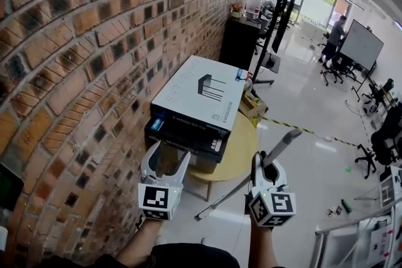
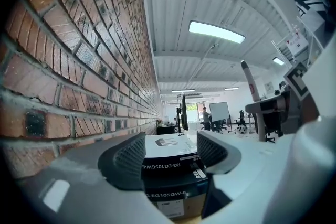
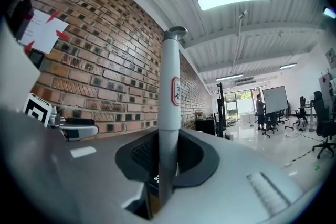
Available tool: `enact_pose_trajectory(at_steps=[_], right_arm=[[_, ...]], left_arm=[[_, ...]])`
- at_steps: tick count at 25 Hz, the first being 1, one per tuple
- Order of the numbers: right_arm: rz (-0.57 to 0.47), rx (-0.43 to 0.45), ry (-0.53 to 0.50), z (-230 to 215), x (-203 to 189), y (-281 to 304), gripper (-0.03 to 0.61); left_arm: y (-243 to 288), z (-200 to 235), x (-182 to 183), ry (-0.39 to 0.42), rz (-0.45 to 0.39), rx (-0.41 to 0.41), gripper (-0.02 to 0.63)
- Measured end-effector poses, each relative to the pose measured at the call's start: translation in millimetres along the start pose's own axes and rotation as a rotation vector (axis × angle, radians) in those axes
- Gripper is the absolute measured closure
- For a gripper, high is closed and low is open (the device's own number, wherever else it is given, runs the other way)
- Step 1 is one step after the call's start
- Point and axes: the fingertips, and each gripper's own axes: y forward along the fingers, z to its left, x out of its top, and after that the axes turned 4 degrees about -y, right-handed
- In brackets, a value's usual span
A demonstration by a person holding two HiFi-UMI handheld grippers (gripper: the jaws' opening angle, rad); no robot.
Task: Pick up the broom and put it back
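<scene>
The broom's grey handle [image 1: 284,144] slants from upper right to lower left across the floor, and my right gripper [image 1: 266,164] is shut on it. In the right gripper view the handle [image 3: 169,92] stands upright between the dark pads, a red-edged label on it. The broom's head does not show clearly. My left gripper [image 1: 165,162] is open and holds nothing, close to the brick wall [image 1: 69,72]. Between its fingers, farther off, the stacked boxes [image 2: 170,157] show. The left gripper view also catches the right gripper [image 2: 275,113] with the handle [image 2: 248,78] at the right.
A white box lies on a black one [image 1: 196,103] on a round wooden table [image 1: 242,150] just ahead. Behind it stand a black cabinet [image 1: 240,41] and a monitor stand [image 1: 271,34]. Office chairs [image 1: 377,141] and a person at a whiteboard [image 1: 333,37] are far right.
</scene>
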Motion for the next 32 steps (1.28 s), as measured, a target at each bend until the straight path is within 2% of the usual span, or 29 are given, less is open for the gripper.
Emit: enact_pose_trajectory(at_steps=[11,17,21,27,32], right_arm=[[0.056,-0.006,-0.037,2.8,-20.2,-3.0,0.523],[0.107,-0.022,-0.040,-14.5,-59.2,-6.8,0.525],[0.153,-0.030,-0.040,-32.3,-96.2,-11.1,0.526],[0.248,-0.030,-0.059,-55.5,-151.6,-15.9,0.526],[0.298,-0.031,-0.066,-71.4,-205.9,-17.2,0.526]], left_arm=[[-2.2,-9.2,-23.9,0.029,0.089,-0.042,0.308],[6.1,-35.1,-38.2,-0.003,0.089,-0.094,0.308],[16.6,-58.7,-57.1,-0.001,0.121,-0.159,0.308],[36.8,-100.0,-100.9,-0.027,0.175,-0.273,0.308],[49.9,-127.5,-140.9,0.006,0.228,-0.353,0.308]])
